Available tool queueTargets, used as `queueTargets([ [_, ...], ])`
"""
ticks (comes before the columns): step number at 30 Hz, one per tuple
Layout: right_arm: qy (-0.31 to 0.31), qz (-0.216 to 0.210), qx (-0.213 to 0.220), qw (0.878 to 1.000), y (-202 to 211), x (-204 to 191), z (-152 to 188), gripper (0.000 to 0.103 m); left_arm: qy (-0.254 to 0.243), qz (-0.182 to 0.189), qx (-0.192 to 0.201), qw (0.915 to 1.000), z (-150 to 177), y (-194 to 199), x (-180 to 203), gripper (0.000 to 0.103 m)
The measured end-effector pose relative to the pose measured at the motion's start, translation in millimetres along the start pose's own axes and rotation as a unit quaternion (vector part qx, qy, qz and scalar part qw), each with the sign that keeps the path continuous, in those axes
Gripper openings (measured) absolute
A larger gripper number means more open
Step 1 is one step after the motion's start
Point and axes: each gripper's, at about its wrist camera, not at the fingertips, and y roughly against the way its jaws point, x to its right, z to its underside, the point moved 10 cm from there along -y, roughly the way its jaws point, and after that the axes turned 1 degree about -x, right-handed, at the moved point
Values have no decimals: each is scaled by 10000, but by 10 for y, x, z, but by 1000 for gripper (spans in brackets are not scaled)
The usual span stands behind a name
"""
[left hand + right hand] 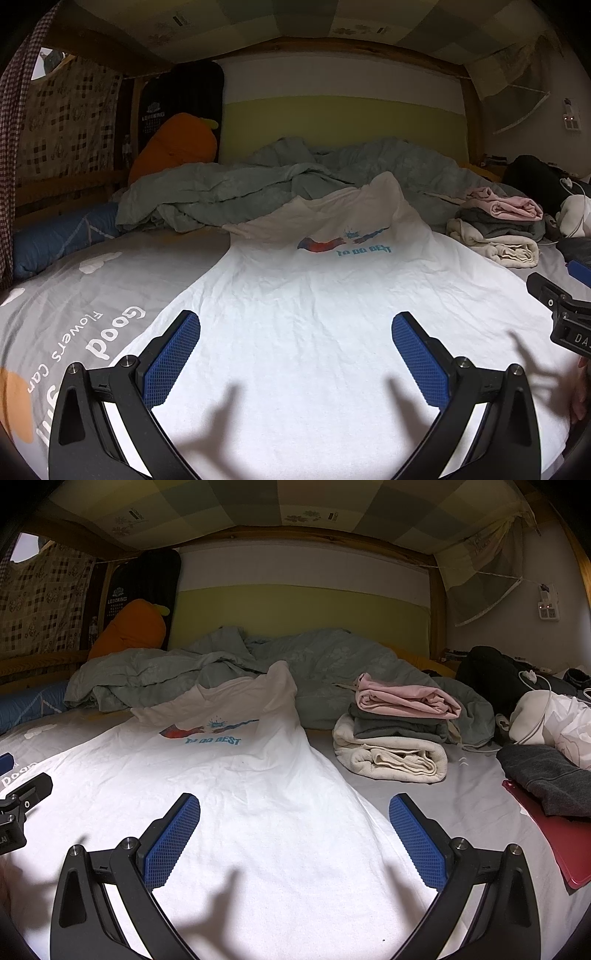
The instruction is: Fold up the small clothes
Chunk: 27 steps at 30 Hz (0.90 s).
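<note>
Spread wide, the left gripper [295, 354] hovers over the near hem of a white T-shirt [314, 314], its blue pads [171, 358] clear of the cloth and holding nothing. The right gripper [294, 836] is likewise wide and empty, above the shirt's right edge, one pad over cloth and the other over bare sheet. Each gripper shows at the edge of the other's view, the two side by side.

The bed [461, 812] fills the scene under a wooden frame [295, 535], with a checked fabric canopy [258, 502] overhead and a white and yellow-green wall [295, 605] at the far end. Its grey sheet [74, 295] carries printed words, "Good" among them. The T-shirt lies flat, print side up, collar end away from the cameras and riding up onto a rumpled grey-green duvet [221, 664] that crosses the far end of the bed. An orange plush [173, 147] leans in the far left corner against a dark panel. A blue bolster [55, 240] runs along the left side.

Right of the shirt, apart from it, stands a stack [399, 734] of folded clothes: cream at the bottom, grey in the middle, pink on top. Further right lie dark clothes, a white cable [535, 709] and a red flat thing [554, 838] under a dark knit. A power strip [546, 607] hangs on the right wall.
</note>
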Motion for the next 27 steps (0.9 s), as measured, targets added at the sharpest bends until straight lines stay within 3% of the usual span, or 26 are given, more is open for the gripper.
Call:
queueTargets([
  [27,20,8,14,10000,8,1,-6,103,-191,-58,168,9997,-11,60,72,103],
])
